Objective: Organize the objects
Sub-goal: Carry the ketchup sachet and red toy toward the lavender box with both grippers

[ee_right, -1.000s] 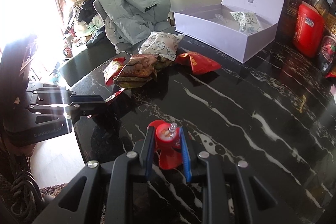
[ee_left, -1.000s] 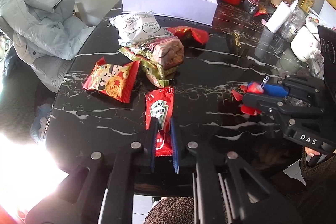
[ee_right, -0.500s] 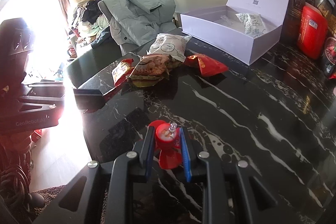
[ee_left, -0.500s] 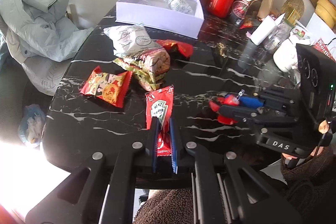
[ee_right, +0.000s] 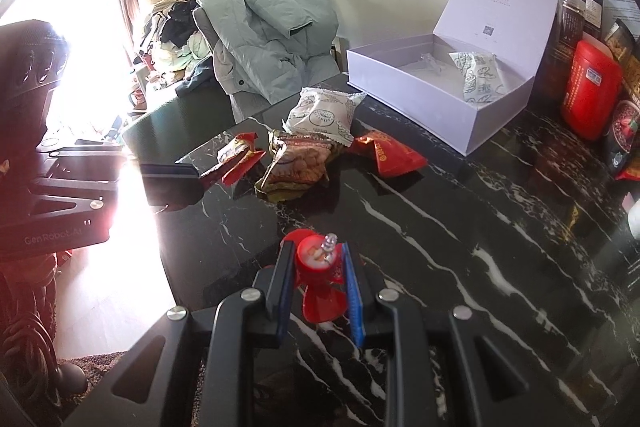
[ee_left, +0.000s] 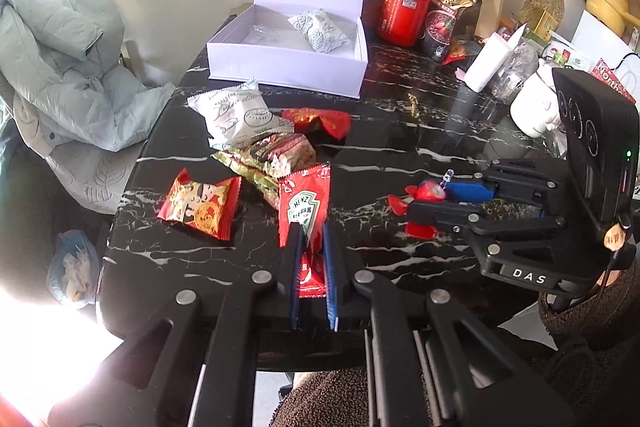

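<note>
My left gripper is shut on a red Heinz ketchup sachet and holds it above the black marble table. My right gripper is shut on a red wrapped candy; it shows in the left wrist view too. An open white box at the table's back holds one white patterned packet. Loose snacks lie in front of it: a white patterned packet, a red packet, a biscuit pack and a red cartoon packet.
A red canister, jars and bags stand at the back right. A white mug and a white tube stand at the right. A grey-green jacket lies over a chair to the left of the table.
Both grippers have risen and pulled back from the table, each with its item still held. The ketchup sachet has left the table surface. The box and loose snacks have not moved.
</note>
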Tool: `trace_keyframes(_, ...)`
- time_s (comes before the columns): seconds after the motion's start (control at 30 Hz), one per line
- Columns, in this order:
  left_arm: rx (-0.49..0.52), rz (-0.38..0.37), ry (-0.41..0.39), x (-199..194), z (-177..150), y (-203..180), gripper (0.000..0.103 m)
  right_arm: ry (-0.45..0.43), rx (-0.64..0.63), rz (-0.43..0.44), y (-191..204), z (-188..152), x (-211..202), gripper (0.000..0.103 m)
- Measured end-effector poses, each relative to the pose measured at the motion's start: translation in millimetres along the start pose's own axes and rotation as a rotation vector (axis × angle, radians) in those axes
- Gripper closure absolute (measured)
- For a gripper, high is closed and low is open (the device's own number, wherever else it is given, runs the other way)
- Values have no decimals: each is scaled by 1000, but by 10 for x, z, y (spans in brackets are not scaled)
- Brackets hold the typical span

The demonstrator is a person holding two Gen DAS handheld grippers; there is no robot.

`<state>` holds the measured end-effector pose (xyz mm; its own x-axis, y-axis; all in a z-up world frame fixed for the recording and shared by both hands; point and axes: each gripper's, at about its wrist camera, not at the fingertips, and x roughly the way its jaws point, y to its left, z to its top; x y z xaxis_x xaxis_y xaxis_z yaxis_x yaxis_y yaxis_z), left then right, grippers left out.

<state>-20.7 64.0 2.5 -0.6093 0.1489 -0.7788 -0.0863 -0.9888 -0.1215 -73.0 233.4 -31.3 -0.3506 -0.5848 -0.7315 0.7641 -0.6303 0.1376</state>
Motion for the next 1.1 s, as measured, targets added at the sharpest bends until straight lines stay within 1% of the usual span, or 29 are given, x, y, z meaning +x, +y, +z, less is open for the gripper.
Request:
trace_keyframes(0.27, 16, -17, -20, -6, 162, 4, 94, -25, -37, -16, 4, 188, -104, 80)
trace_keyframes(0.53, 48, -26, -28, 47, 363, 5, 94, -36, -41, -23, -42, 344, -137, 80)
trace_keyframes(0.8, 62, -35, -26, 162, 555, 8, 94, -37, -39, -32, -171, 469, -122, 80)
trace_keyframes(1.1, 85, -64, -12, 356, 799, -23, 94, -42, -38, -37, -379, 637, -78, 80)
